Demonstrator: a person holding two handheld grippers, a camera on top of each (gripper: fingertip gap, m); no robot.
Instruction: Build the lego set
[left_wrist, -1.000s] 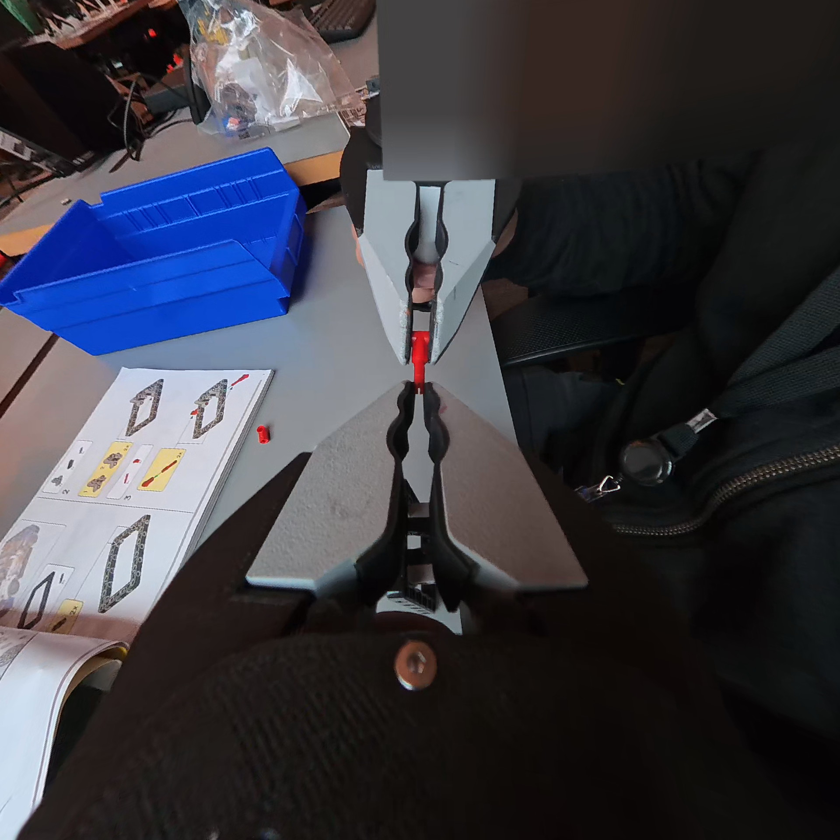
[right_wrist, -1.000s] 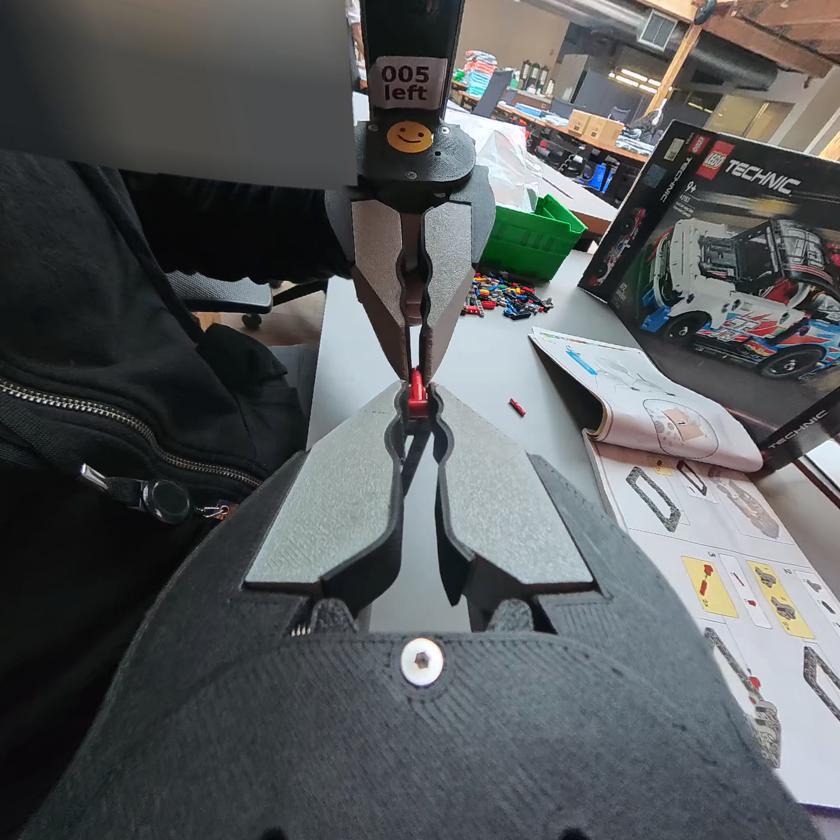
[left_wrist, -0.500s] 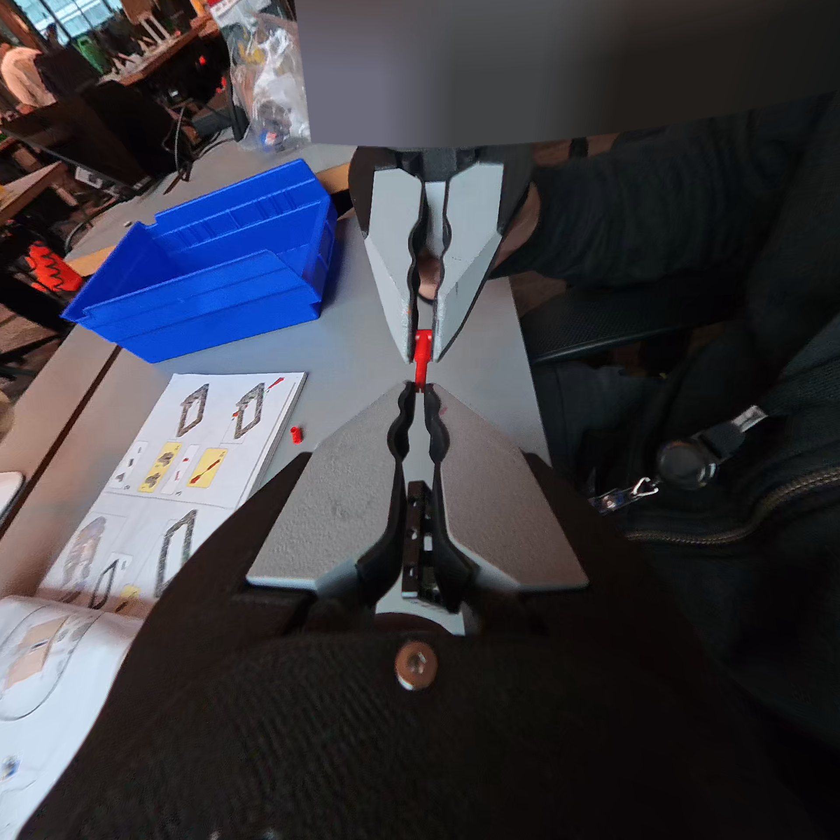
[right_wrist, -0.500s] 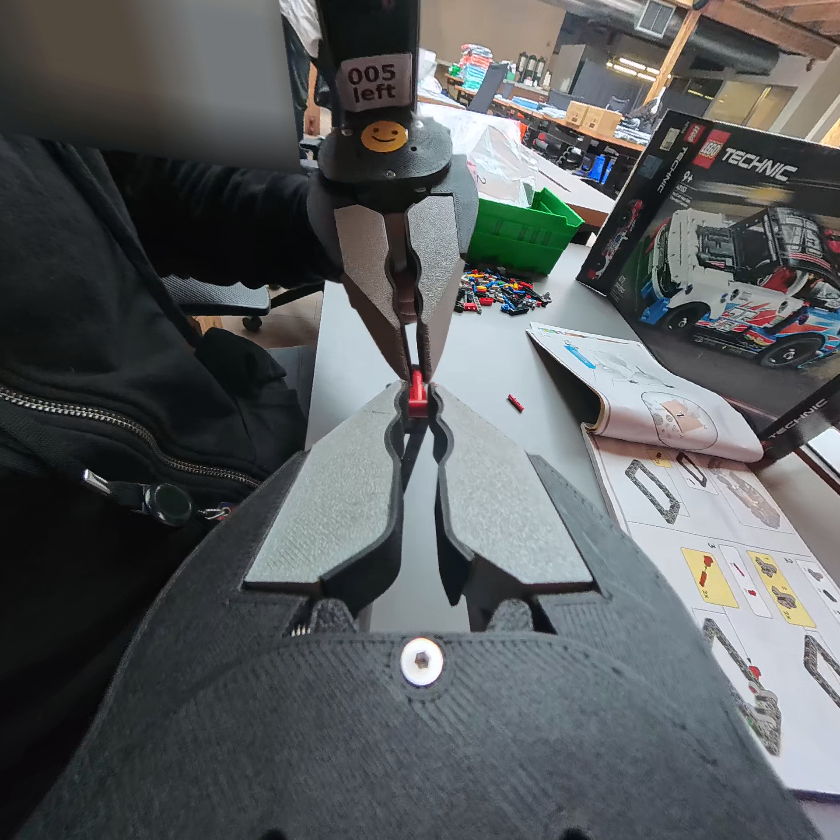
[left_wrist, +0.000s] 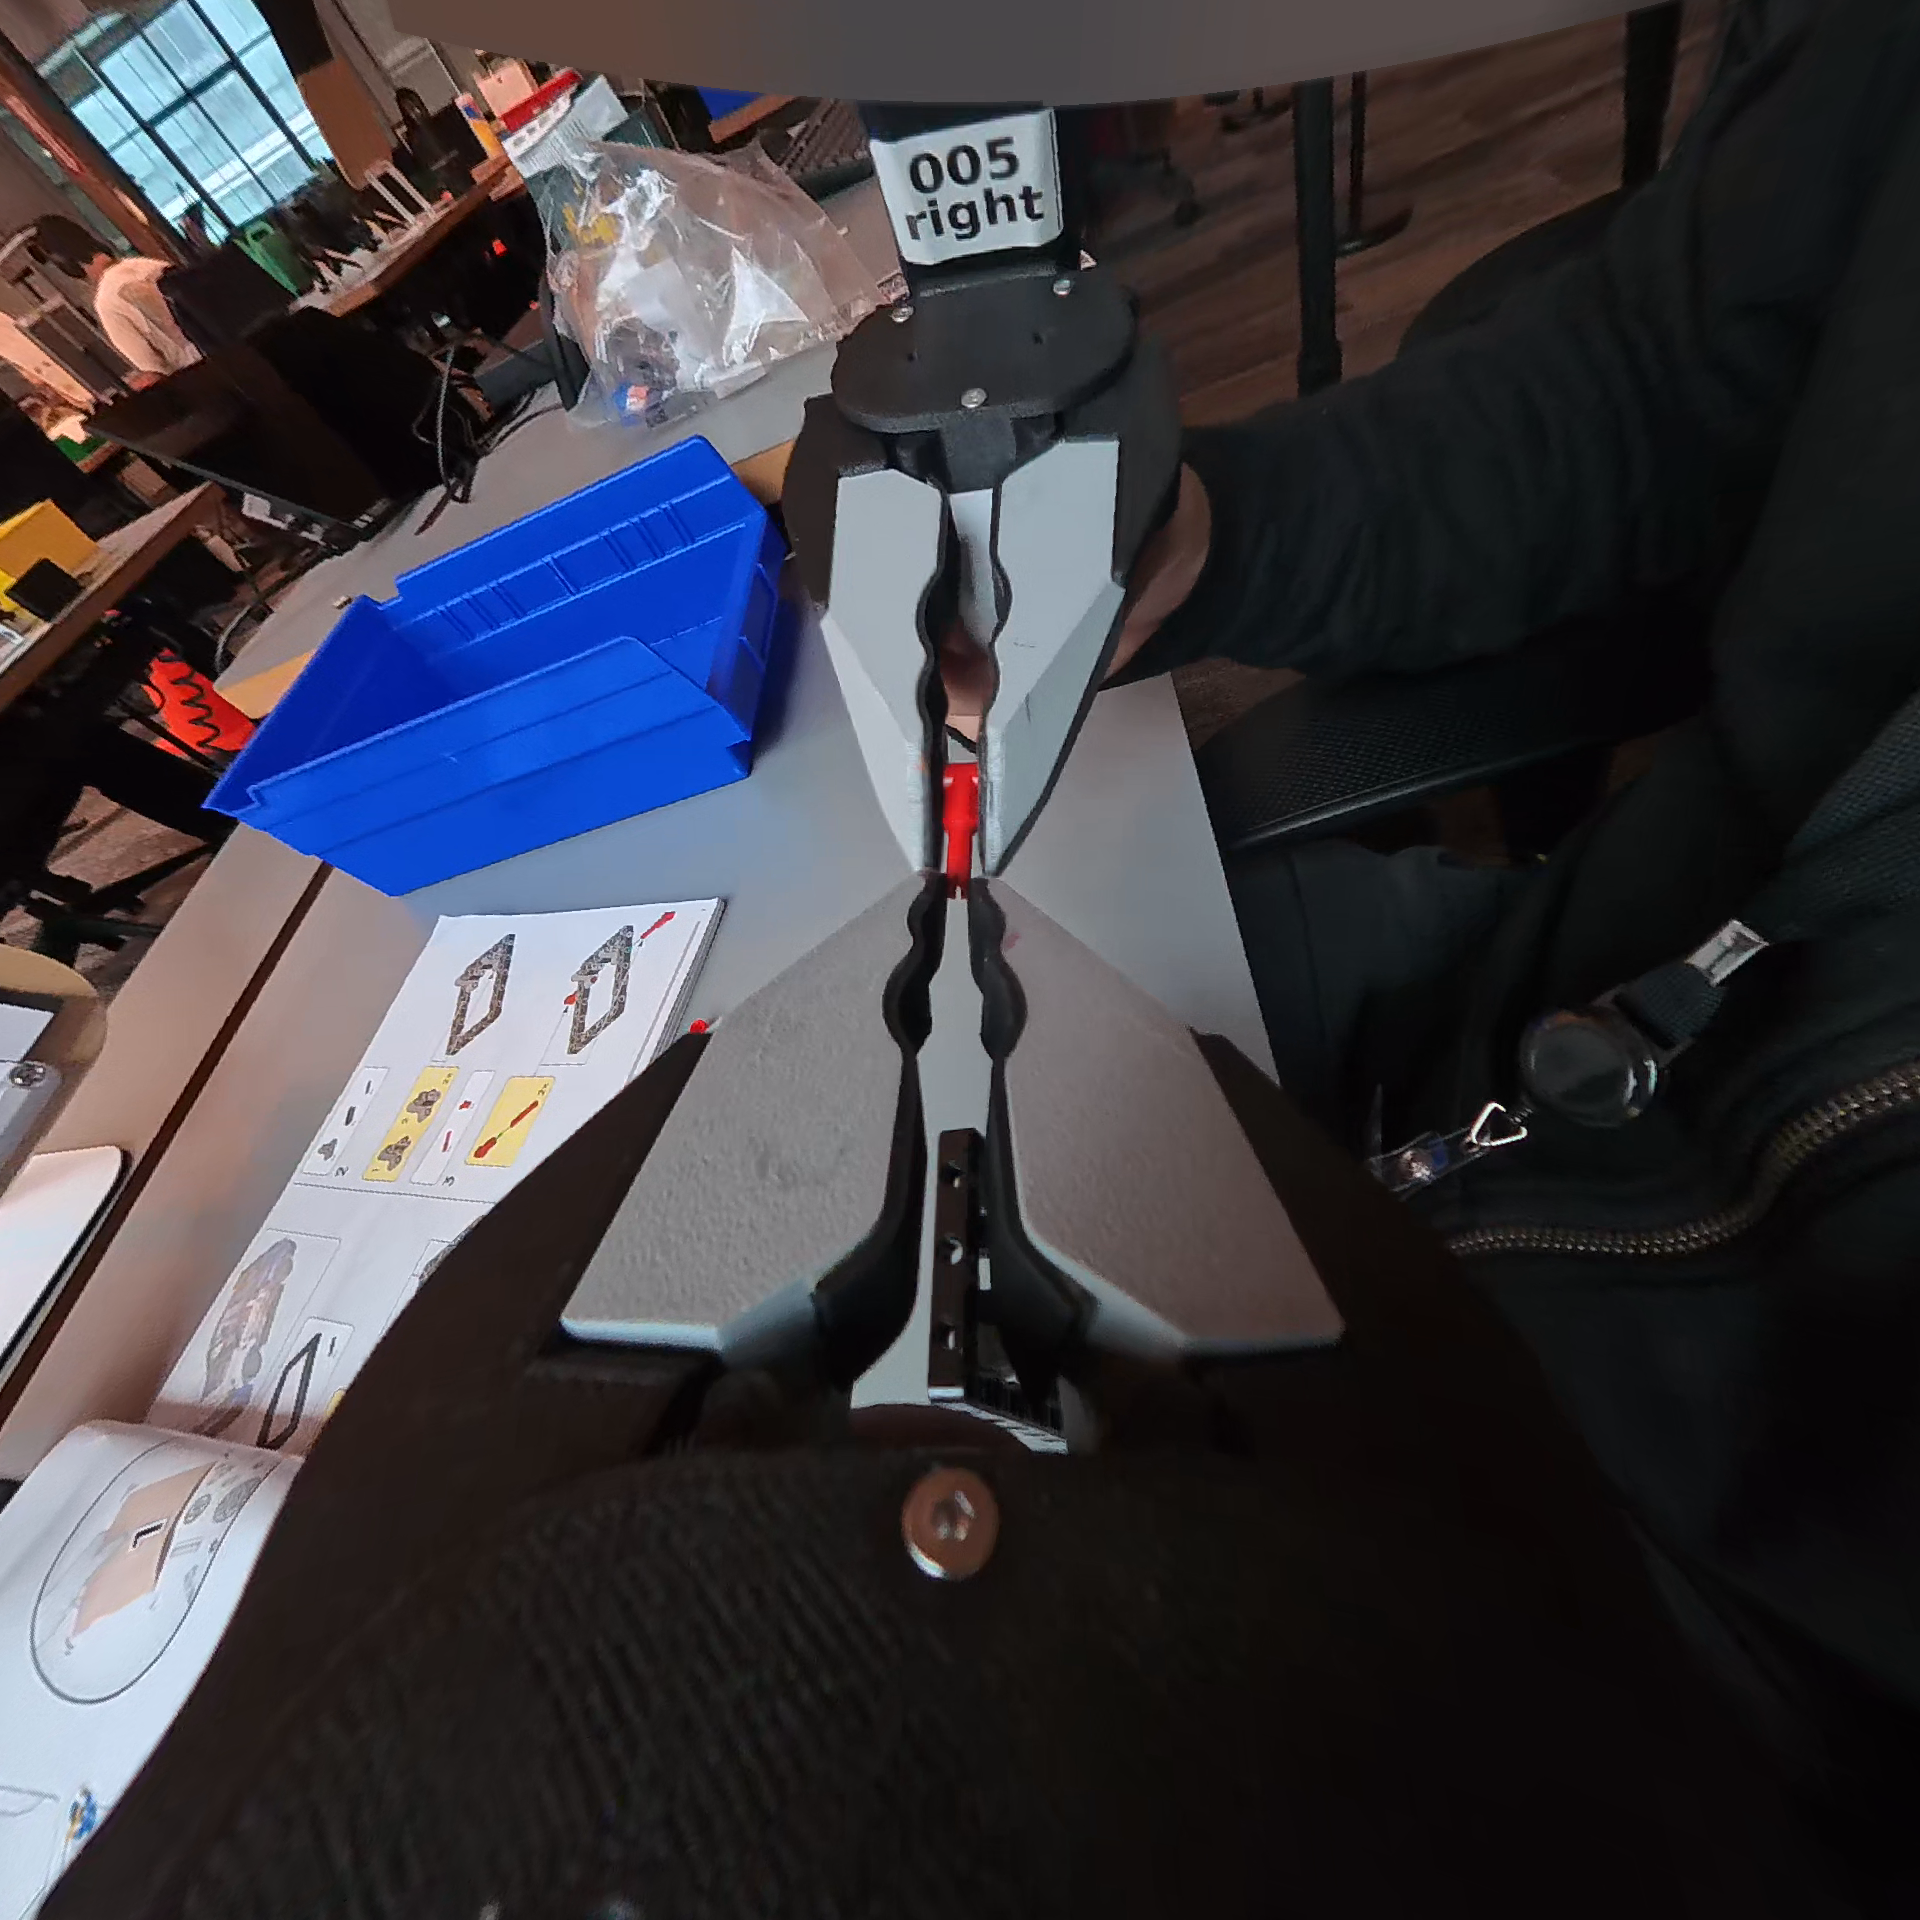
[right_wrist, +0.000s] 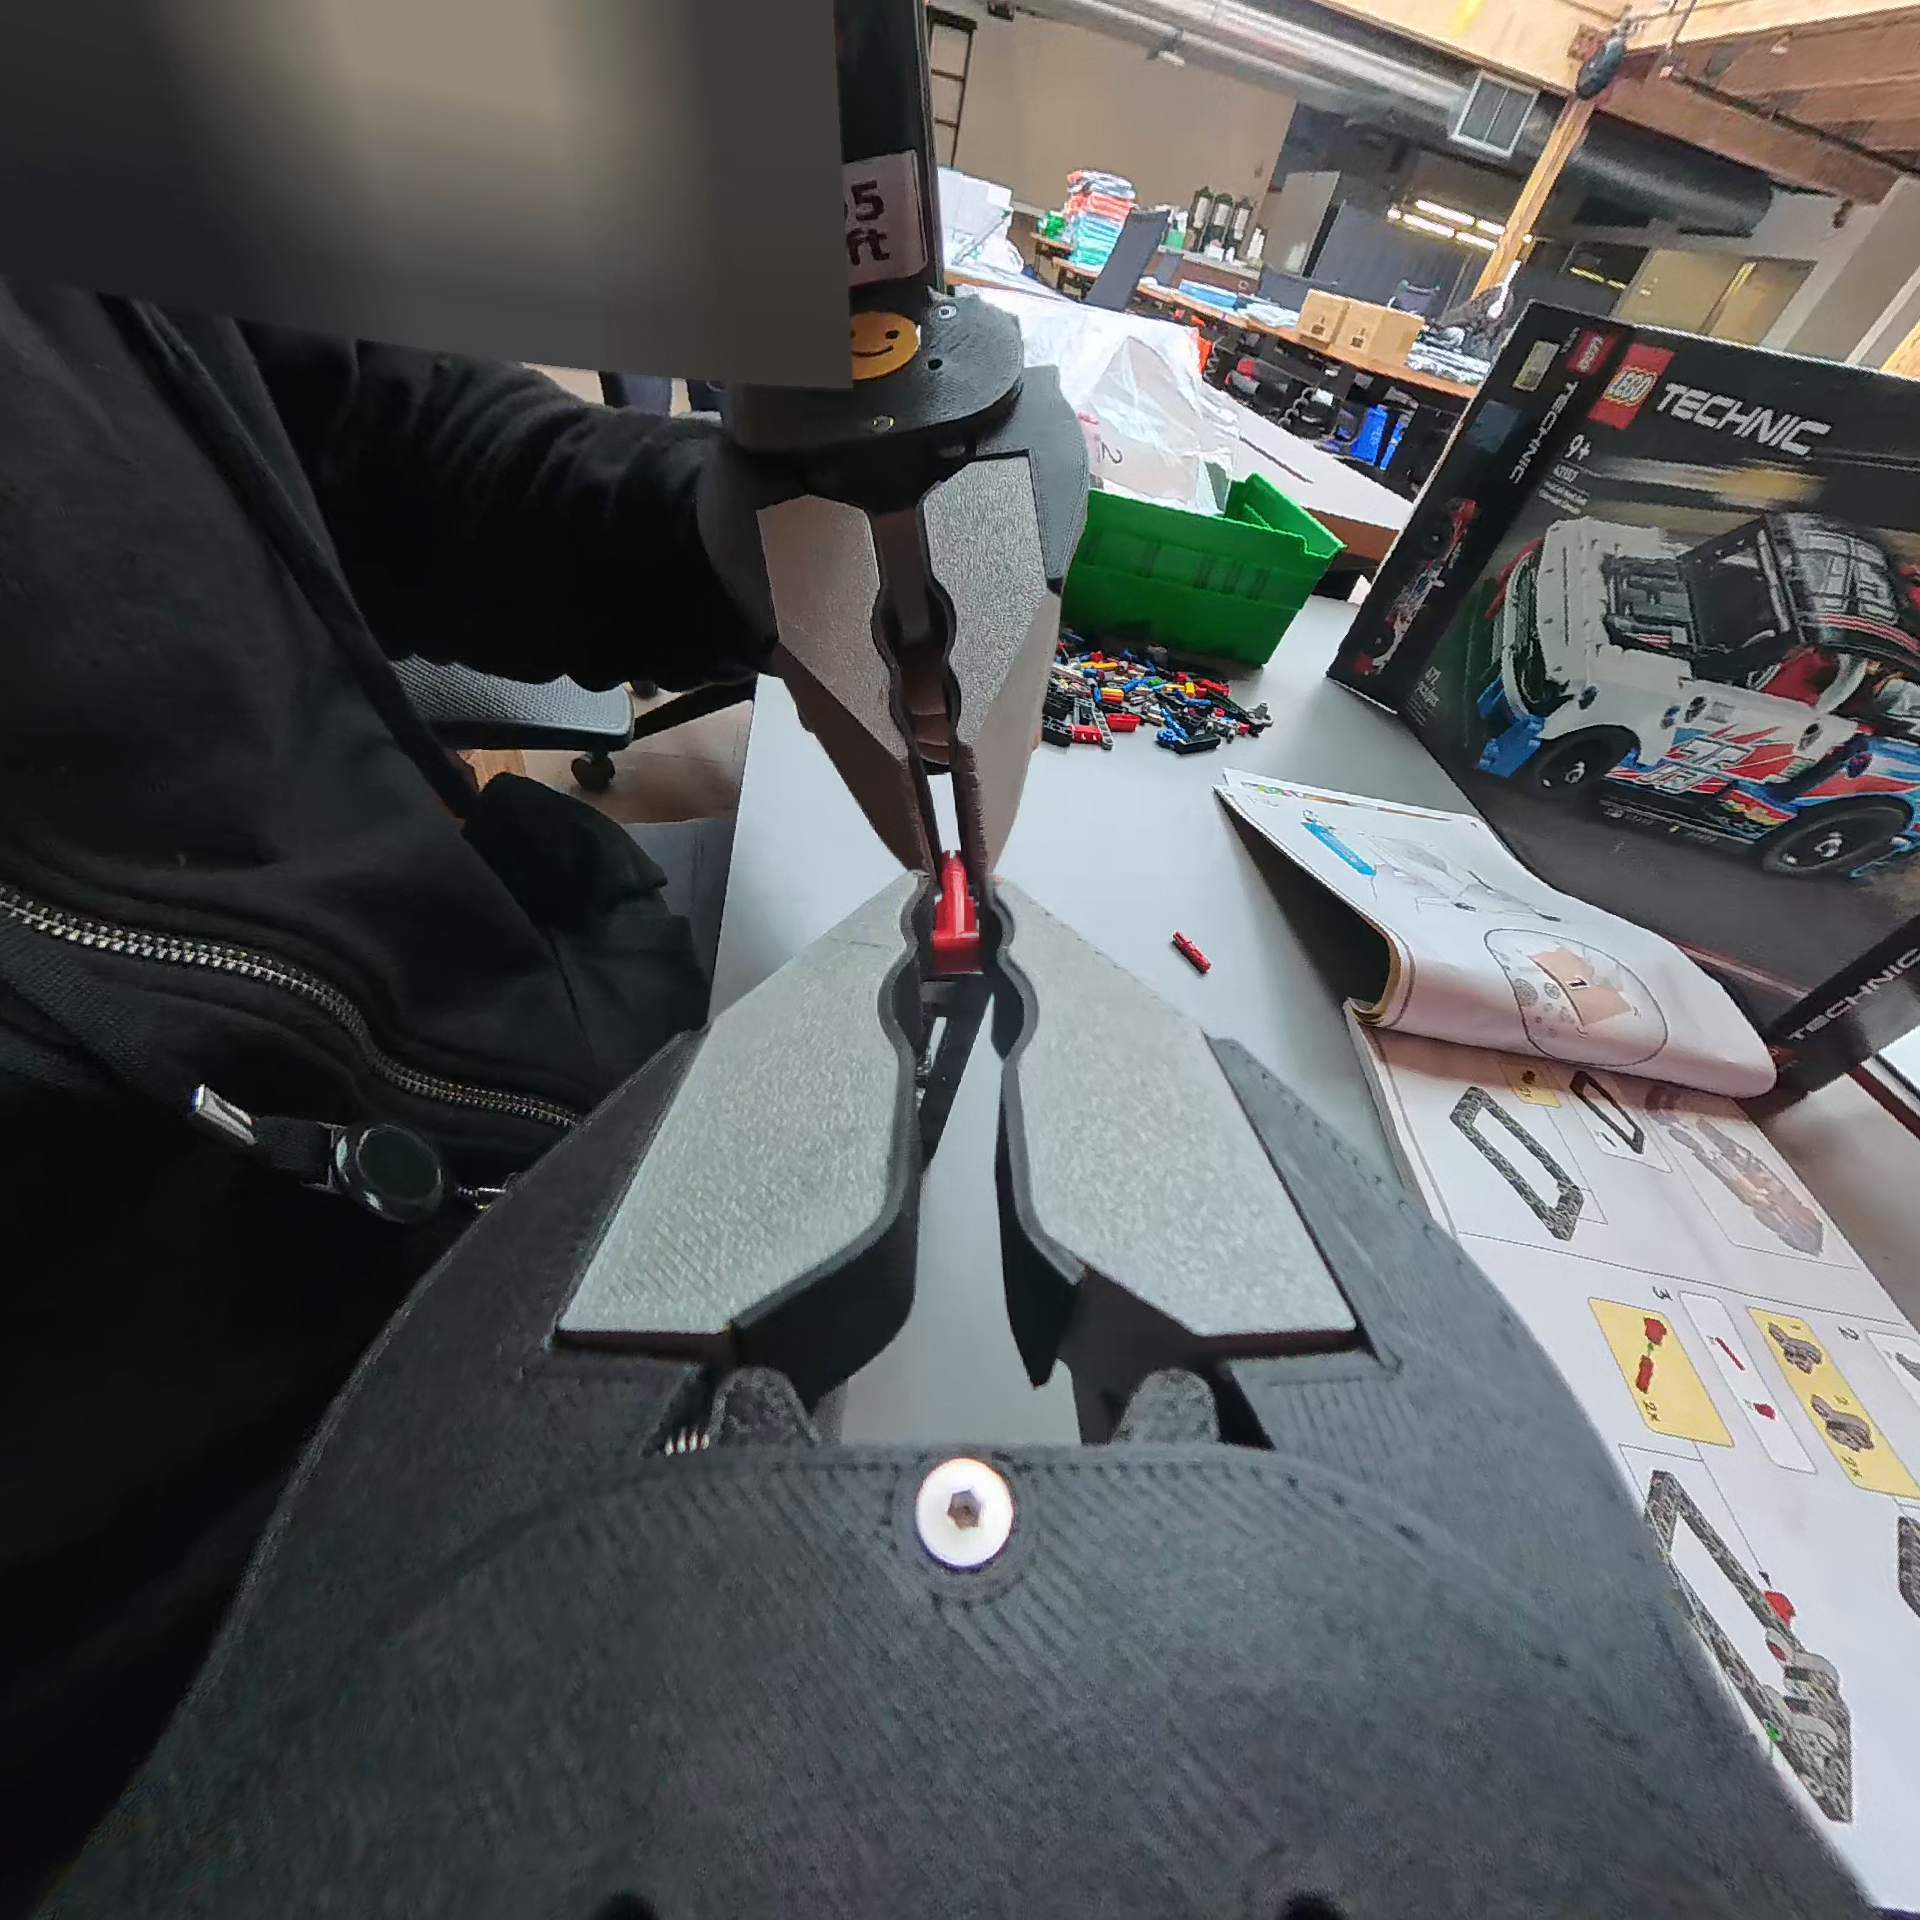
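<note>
Held tip to tip above the tabletop (right_wrist: 1122, 883): right gripper (right_wrist: 951, 914), jaws clamped on red connector piece (right_wrist: 954, 920); left gripper (left_wrist: 951, 883), jaws closed on the piece's far end. Instruction booklet (right_wrist: 1621, 1247) lies beside.

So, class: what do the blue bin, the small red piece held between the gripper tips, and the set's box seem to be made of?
Blue bin: moulded plastic, semi-gloss; crisp ribs and soft highlights on its walls.
Red piece: hard plastic, smooth and even in colour, probably slightly glossy; too small to be sure.
Box: printed cardboard, likely coated; flat panels, sharp folded edges, faint sheen.
</note>
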